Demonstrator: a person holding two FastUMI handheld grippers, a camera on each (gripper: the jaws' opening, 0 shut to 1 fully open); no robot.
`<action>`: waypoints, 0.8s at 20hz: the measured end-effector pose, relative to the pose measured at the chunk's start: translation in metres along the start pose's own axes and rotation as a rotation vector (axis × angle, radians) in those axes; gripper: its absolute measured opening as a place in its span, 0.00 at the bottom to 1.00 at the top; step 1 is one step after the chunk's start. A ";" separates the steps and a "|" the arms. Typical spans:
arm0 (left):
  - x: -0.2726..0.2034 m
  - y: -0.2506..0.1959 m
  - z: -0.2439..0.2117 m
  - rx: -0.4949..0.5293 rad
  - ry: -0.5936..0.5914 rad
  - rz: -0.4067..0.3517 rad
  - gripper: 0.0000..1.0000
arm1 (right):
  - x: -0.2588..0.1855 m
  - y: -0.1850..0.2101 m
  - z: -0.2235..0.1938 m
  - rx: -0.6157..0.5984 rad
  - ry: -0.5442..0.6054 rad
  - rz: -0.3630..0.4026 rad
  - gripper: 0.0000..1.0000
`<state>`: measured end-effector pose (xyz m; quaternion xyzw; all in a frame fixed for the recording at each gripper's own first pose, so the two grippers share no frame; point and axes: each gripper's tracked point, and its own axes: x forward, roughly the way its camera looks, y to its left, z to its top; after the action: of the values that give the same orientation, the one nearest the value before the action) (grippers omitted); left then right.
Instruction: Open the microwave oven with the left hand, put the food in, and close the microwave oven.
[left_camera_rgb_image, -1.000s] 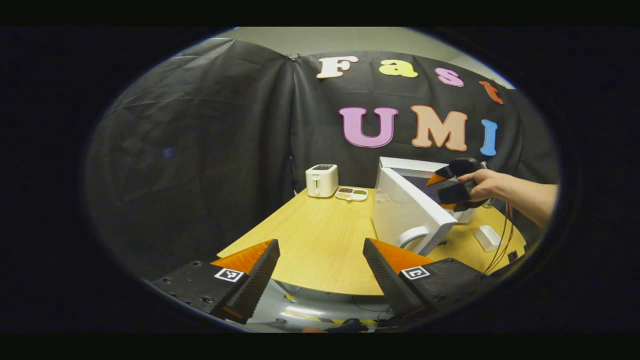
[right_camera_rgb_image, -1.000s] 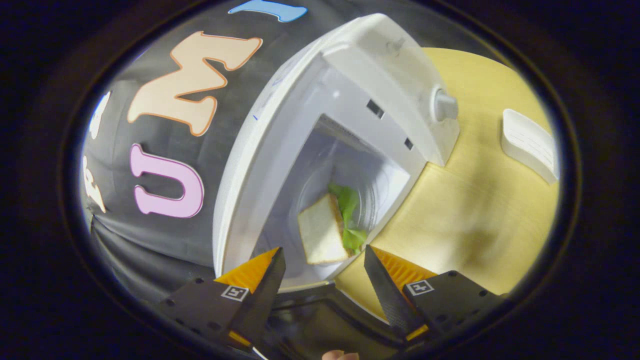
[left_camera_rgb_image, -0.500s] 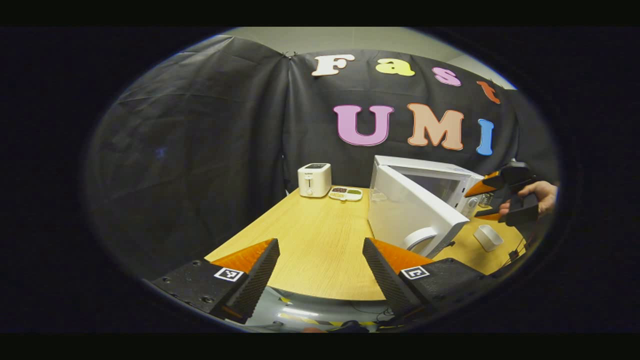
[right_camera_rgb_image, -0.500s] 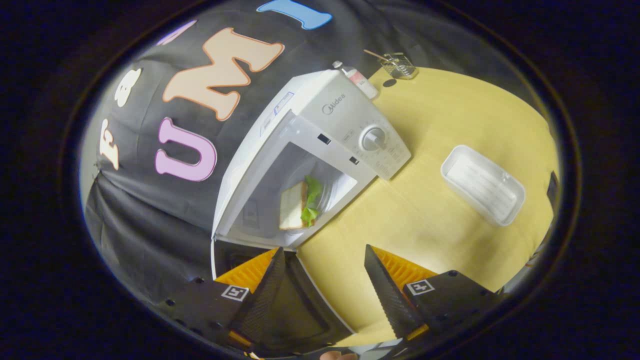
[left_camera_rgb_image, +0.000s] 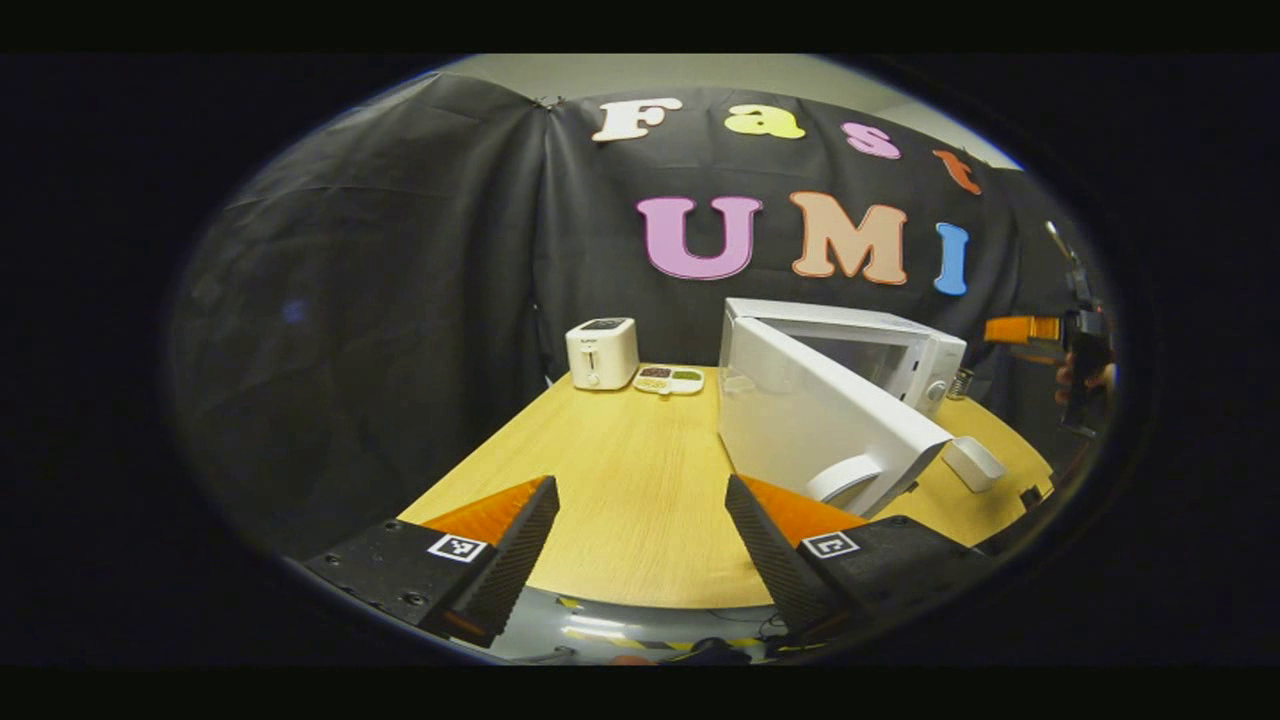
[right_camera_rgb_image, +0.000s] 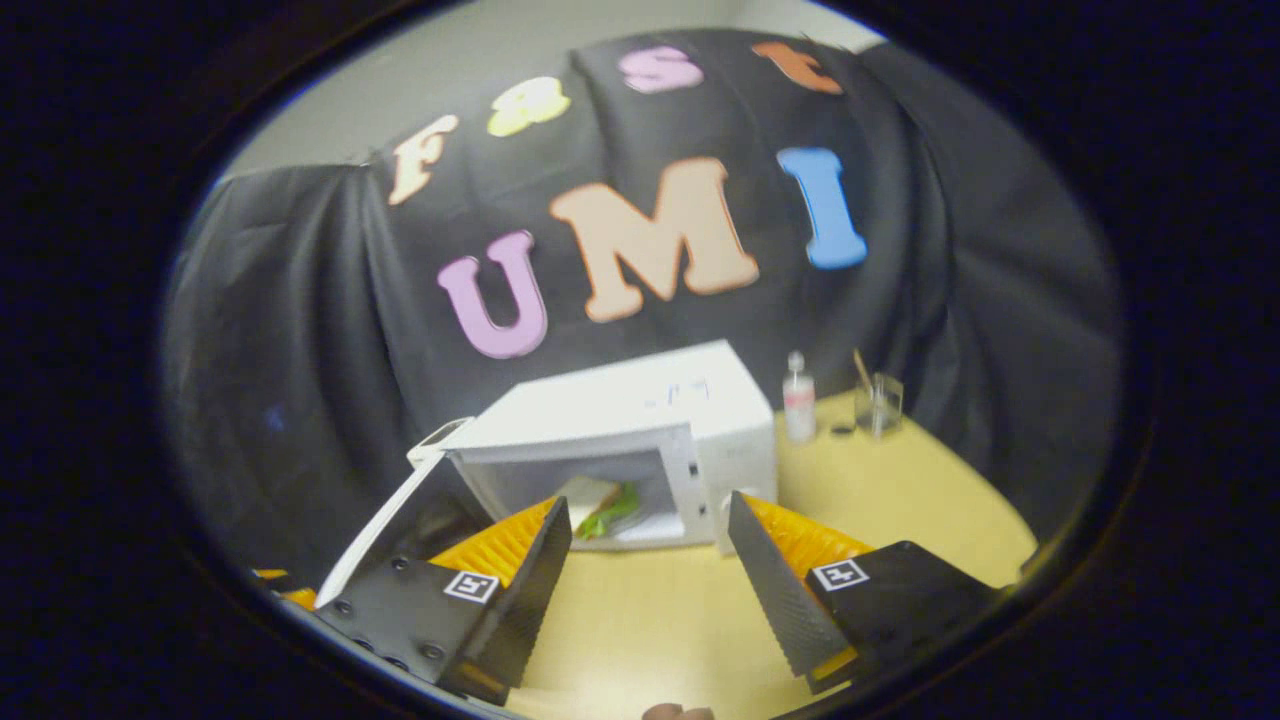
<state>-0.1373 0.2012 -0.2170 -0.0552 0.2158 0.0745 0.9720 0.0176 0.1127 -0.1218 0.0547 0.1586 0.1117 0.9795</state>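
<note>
Right gripper (right_camera_rgb_image: 648, 560) has pulled well back from the microwave (right_camera_rgb_image: 640, 440) since a second ago; then it was right at the cavity mouth, now the whole oven sits in its view. Fingers wide, holding nothing. Sandwich (right_camera_rgb_image: 600, 503) lies inside the cavity, so placing looks done. Door (left_camera_rgb_image: 820, 425) still swung open toward the worktop (left_camera_rgb_image: 620, 480) front edge, handle (left_camera_rgb_image: 845, 478) near the left gripper (left_camera_rgb_image: 640, 545). Left fingers also wide, empty, hovering off the near edge; barely moved. In the left gripper view the right gripper (left_camera_rgb_image: 1040, 335) is off beside the oven, clear of the door's swing. Only closing left: left gripper pushes the door shut.
</note>
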 end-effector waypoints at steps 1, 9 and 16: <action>0.001 -0.002 0.000 0.004 0.000 -0.007 0.99 | -0.007 0.000 0.027 -0.116 -0.098 -0.002 0.85; 0.016 -0.026 -0.008 0.033 0.008 -0.053 0.99 | -0.047 0.006 0.119 -0.300 -0.394 -0.063 0.96; 0.030 -0.058 -0.018 0.065 0.042 -0.126 0.95 | -0.058 -0.027 0.117 -0.338 -0.373 -0.129 0.95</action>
<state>-0.1085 0.1448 -0.2417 -0.0387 0.2347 0.0048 0.9713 0.0073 0.0647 0.0018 -0.1004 -0.0426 0.0618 0.9921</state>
